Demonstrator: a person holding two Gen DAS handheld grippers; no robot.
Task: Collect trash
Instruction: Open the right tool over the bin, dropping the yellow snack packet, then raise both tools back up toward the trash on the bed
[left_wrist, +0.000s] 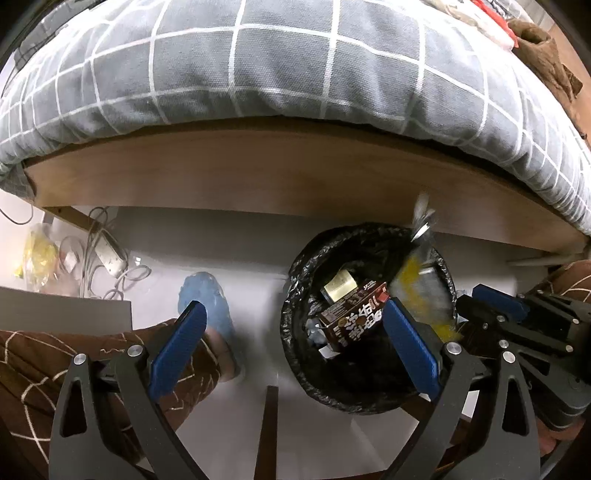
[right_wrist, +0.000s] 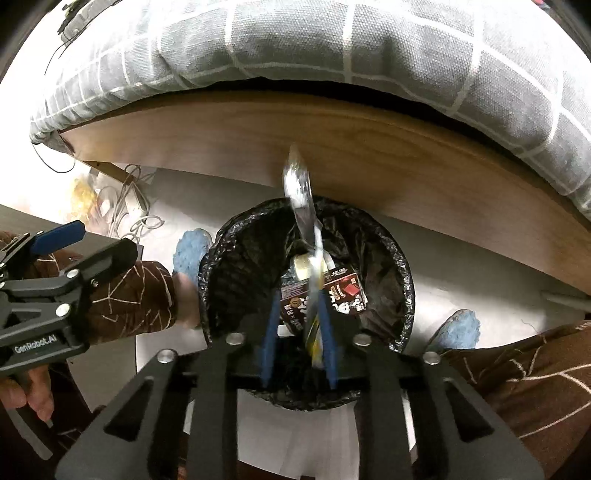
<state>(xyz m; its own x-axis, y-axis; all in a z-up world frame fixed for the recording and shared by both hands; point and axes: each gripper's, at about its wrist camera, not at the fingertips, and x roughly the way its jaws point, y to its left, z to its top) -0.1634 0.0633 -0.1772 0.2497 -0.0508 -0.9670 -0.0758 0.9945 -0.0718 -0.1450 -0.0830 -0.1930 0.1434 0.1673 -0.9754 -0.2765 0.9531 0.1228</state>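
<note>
A round bin with a black bag liner (right_wrist: 214, 266) stands on the floor beside the bed. Inside lie a brown drink carton (right_wrist: 347, 291) and a pale can-like item (right_wrist: 303, 266). My right gripper (right_wrist: 298, 332) points down over the bin, its jaws slightly apart. A blurred silver and yellow wrapper (right_wrist: 301, 195) hangs between them against the right pad, with a gap on the left. In the left wrist view the same wrapper (left_wrist: 421, 273) is over the bin (left_wrist: 332, 402), near the carton (left_wrist: 354, 317). My left gripper (left_wrist: 295, 332) is wide open and holds nothing.
A wooden bed frame (left_wrist: 295, 173) with a grey checked duvet (left_wrist: 280, 62) overhangs the bin's far side. A power strip with tangled cables (left_wrist: 110, 258) and a yellow bag (left_wrist: 37, 258) lie at the far left. The person's legs and blue slippers (left_wrist: 203, 295) flank the bin.
</note>
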